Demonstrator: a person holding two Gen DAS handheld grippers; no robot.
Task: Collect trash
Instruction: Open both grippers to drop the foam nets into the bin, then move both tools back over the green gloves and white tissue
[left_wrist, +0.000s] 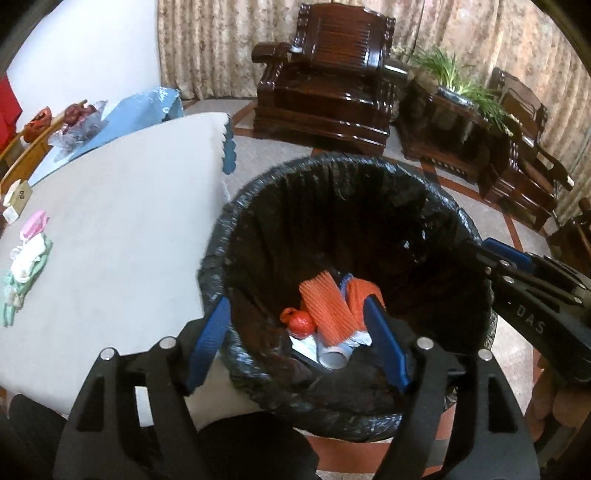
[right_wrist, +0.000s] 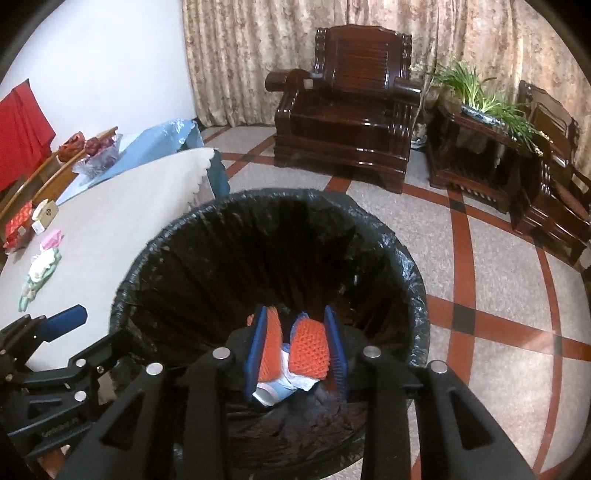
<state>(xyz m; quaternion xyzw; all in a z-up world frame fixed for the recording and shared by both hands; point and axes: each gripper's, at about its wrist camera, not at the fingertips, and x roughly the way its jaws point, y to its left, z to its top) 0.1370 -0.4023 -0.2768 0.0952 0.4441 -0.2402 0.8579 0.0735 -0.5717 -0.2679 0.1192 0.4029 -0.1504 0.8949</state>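
Partly done, by the look of it. Already lying at the bottom of the black-lined bin: orange foam netting, a small red knotted bag, a pale paper tube and white scraps. Still waiting on the white-clothed bench: a heap of crumpled pink, white and green wrappers, plus small boxes near the far edge, perhaps not trash at all.

Left gripper poised above the bin's near rim, jaws spread wide, nothing between them. Right gripper also over the bin, jaws parted narrowly, apparently empty, though hard to separate from the netting directly behind the pads.

Hidden or unclear: bin's lower body, bench's near edge, anything buried under the netting; box labels unreadable; person cut off apart from dark clothing at the frame bottom.
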